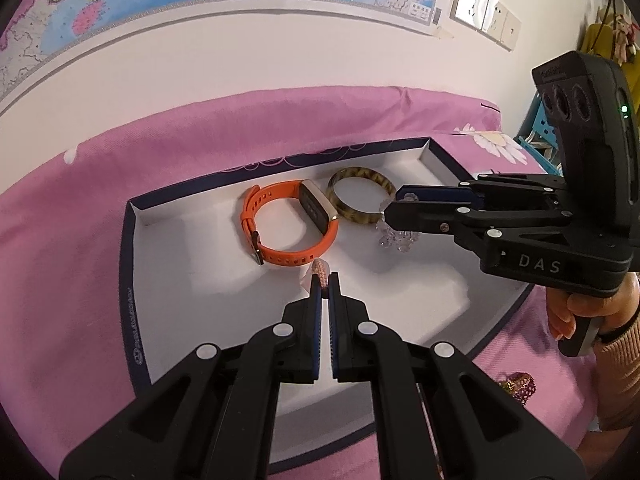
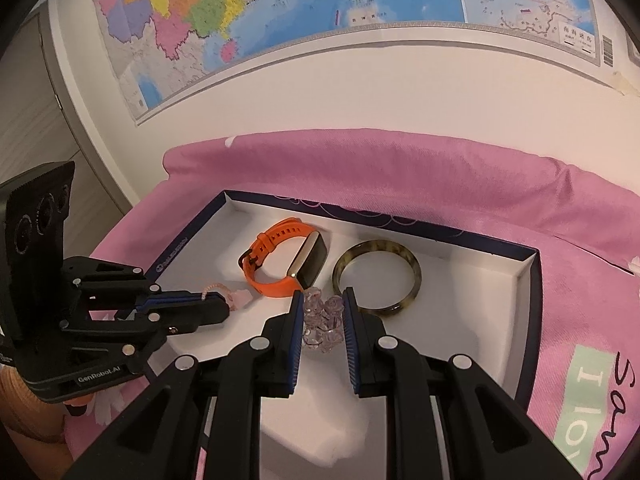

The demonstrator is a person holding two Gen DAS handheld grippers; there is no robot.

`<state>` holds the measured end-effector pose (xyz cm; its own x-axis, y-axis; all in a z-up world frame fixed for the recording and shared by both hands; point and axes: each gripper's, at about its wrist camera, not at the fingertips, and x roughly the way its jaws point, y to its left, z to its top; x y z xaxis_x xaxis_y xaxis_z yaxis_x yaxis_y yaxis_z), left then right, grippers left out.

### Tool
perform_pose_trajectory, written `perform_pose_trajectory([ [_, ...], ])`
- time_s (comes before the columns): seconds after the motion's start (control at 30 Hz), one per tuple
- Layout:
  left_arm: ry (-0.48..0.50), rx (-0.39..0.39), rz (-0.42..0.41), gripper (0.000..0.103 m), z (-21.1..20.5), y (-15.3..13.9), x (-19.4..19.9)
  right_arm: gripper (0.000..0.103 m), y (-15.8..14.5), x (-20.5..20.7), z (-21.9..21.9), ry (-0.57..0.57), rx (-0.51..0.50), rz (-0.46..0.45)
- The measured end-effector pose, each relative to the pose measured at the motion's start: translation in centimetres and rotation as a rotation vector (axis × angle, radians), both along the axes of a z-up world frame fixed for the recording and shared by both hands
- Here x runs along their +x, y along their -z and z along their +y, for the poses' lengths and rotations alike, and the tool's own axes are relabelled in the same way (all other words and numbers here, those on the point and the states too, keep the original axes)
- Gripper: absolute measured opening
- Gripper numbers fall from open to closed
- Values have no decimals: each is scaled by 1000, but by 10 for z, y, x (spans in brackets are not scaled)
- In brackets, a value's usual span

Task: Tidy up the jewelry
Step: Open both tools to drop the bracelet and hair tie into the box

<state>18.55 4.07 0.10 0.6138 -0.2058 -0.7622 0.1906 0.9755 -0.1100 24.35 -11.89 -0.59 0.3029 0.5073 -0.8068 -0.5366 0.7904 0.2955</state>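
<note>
A shallow white tray with a dark navy rim sits on a pink cloth. The rim carries white printed lettering along one side; it is too small to read.

Tray contents:
- An orange smartwatch with a gold-edged rectangular face lies near the far wall.
- A tortoiseshell bangle lies just beside the watch face, lying flat.
- A clear crystal bead bracelet lies near the bangle, toward the tray's front.

Left gripper: the jaws stand nearly together, pinching a pink braided cord piece at the tips. In the right wrist view this piece shows a pale pink pendant end hanging out of the fingertips, low over the tray floor near the watch strap. The gripper body reads "GenRobot.AI".

Right gripper: the jaws stand apart, one on each side of the bead bracelet. Whether the blue pads touch the beads cannot be told. The gripper body reads "DAS".

Surroundings: a wall map with Chinese characters hangs above the cloth. The cloth carries partial lettering at the right, reading in part "IO" on a pale green patch. White wall sockets show in the left wrist view.
</note>
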Motion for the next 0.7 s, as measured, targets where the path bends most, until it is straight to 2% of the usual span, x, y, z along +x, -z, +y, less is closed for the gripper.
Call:
perform_pose_trajectory([
  [0.2, -6, -2, 27, 4, 0, 9, 6, 18, 6, 2, 2, 10, -16, 14],
  [0.43, -7, 4, 16, 11, -2, 10, 8, 19, 6, 2, -1, 28, -21, 20],
  [0.5, -12, 4, 7, 20, -2, 9, 6, 20, 4, 1, -3, 41, -26, 14],
  [0.57, -23, 9, -9, 33, 0, 6, 3, 28, 0, -1, -8, 57, -29, 2],
  [0.7, -48, 33, -62, 39, 3, -7, -12, 31, -17, -12, -18, 51, -6, -34],
])
